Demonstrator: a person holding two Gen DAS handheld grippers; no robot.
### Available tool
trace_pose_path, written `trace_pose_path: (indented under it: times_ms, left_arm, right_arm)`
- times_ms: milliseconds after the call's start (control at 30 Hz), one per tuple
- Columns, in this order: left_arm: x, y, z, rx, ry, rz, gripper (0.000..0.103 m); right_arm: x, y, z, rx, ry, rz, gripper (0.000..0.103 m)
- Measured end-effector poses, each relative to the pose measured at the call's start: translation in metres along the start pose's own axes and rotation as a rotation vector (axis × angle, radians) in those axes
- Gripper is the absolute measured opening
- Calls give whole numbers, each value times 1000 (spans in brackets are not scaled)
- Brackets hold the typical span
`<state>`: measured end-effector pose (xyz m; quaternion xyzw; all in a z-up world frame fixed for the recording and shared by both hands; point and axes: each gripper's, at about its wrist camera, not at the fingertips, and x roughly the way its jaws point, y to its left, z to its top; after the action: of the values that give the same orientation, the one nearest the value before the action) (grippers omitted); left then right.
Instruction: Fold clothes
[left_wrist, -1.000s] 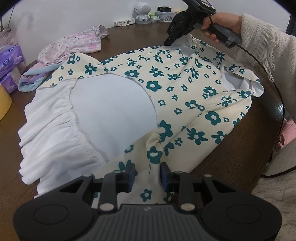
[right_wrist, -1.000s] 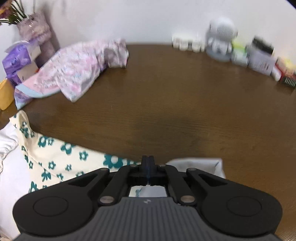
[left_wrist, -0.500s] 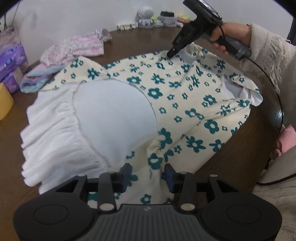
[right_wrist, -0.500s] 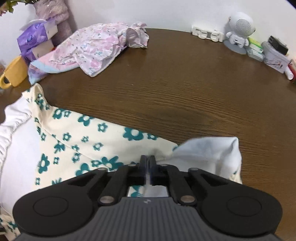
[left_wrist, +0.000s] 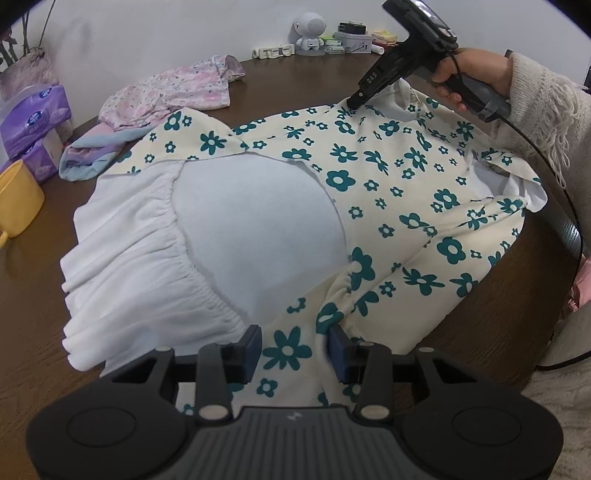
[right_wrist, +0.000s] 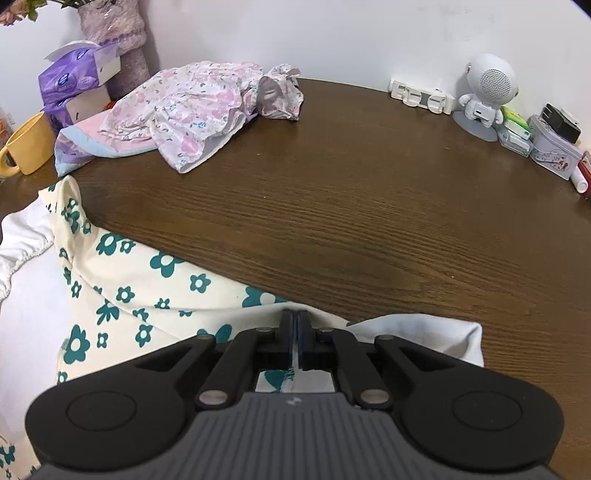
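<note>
Two grippers are working the floral garment (left_wrist: 388, 177), which is lying spread across the brown table (right_wrist: 351, 206). Nearest me, my left gripper (left_wrist: 293, 349) is hovering over the hem with its jaws parted, the flowered cloth lying between the pads, and nothing is being pinched. At ten o'clock from it, the white gathered ruffle (left_wrist: 140, 266) is bunching along the table edge. Farther out, at one o'clock, my right gripper (left_wrist: 356, 100) is clamping the far edge of the garment, jaws fully clenched on the fabric, my hand (left_wrist: 469, 70) gripping the handle. Beyond, at eleven o'clock, a pink crumpled garment (right_wrist: 192, 110) is resting by the purple tissue packs (right_wrist: 74, 77) and the yellow mug (right_wrist: 27, 147).
</note>
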<state>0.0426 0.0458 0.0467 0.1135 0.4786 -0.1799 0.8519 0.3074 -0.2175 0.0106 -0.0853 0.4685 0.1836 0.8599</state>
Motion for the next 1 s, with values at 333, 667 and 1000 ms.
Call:
trace_pose_path:
  times_ms: [333,667,1000]
  left_arm:
    - [-18,24,-14,-170,-97,42,39]
    - [-26,53,-13,-350,-172,70,53]
    - [-13,37,-8,-283,-154,68,53]
  right_arm:
    - [-50,-9,-34,-9,-71,54,38]
    - [-119,11,-127,-21,-228,65,71]
    - [-135,-4,-177,106,-268,-15,71]
